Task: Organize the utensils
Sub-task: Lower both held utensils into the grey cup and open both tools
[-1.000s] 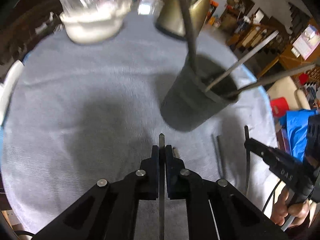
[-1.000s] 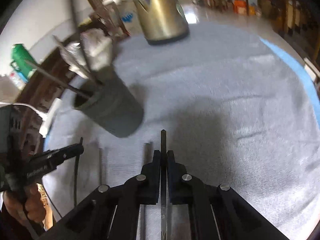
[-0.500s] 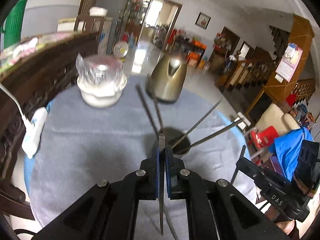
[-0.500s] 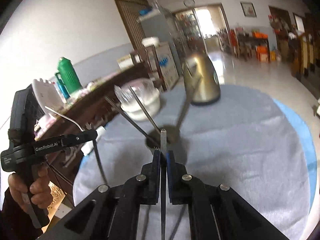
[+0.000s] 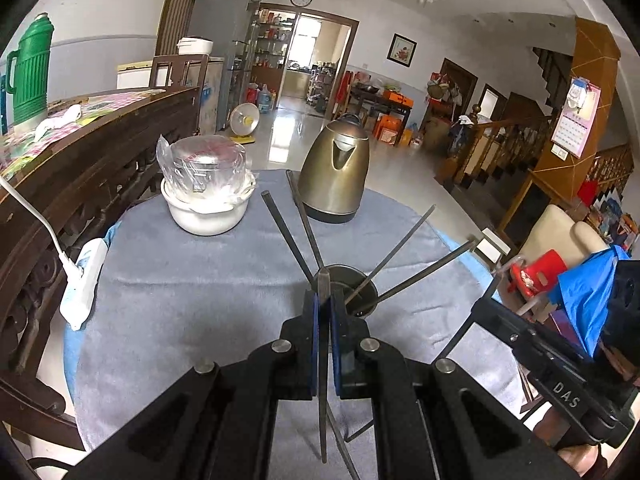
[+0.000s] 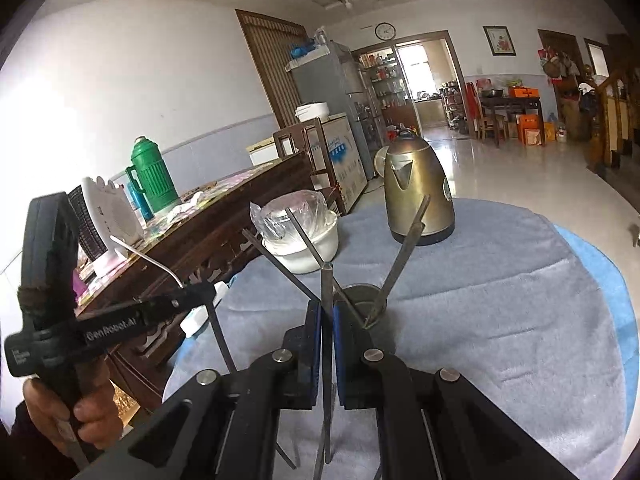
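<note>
1. Behind the round table [image 5: 168, 288], draped in a grey cloth, a tiled hall runs off at 12 o'clock; a brass-coloured kettle [image 5: 335, 178] stands at the far edge, with a white bowl [image 5: 206, 210] holding a plastic-wrapped container at its 9 o'clock.
2. Left gripper [image 5: 323, 312]: jaws closed tight on one dark chopstick [image 5: 322, 380], held lengthwise, its tip just clear of the pads.
3. Right gripper [image 6: 327, 316]: likewise clamped on a second chopstick [image 6: 327, 320], tip pointing to 12 o'clock.
4. Dark holder cup [image 5: 354, 290] (only its rim shows) sits just beyond both grippers; four sticks [image 5: 288, 236] already lean in it, fanned from 10 to 2 o'clock.
5. Judged step: carrying both chopsticks to the cup. To do it well, tilt each tip down over the open part of the rim, avoid the leaning sticks, feed one gripper at a time, and release only once the tip is inside, since a knock could tip the cup.
</note>
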`<state>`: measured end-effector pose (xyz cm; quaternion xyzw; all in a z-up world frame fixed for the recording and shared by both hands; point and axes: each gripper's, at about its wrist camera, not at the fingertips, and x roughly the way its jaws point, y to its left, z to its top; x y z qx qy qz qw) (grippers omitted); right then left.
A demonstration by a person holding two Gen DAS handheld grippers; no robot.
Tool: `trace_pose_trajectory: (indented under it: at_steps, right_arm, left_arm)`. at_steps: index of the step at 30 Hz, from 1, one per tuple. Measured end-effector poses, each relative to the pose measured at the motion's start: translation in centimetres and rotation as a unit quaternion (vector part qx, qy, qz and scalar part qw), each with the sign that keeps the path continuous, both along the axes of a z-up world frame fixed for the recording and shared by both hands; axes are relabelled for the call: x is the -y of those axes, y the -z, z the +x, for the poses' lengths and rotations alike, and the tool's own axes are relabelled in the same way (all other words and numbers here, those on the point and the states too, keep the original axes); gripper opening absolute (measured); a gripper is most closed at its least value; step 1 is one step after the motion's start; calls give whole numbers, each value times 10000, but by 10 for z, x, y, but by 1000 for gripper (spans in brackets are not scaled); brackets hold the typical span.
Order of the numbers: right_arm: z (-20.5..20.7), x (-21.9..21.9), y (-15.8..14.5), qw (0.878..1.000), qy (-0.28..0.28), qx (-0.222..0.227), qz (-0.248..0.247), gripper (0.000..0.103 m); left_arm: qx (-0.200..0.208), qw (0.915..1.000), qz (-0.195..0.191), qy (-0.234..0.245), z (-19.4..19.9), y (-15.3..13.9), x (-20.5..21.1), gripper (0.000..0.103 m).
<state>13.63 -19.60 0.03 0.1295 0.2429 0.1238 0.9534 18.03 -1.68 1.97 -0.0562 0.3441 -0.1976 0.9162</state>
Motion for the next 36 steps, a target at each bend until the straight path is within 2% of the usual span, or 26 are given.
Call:
trace_pose_trajectory:
  at_steps: [16, 36]
  right_arm:
    - [9, -2, -18, 9995, 82, 305, 53, 7]
    - [20, 8, -49, 9967, 310, 737, 153, 7]
  left_arm:
    - [467, 9973, 546, -172, -6, -17, 12, 6]
    - [473, 9964, 678, -175, 2, -20, 17, 6]
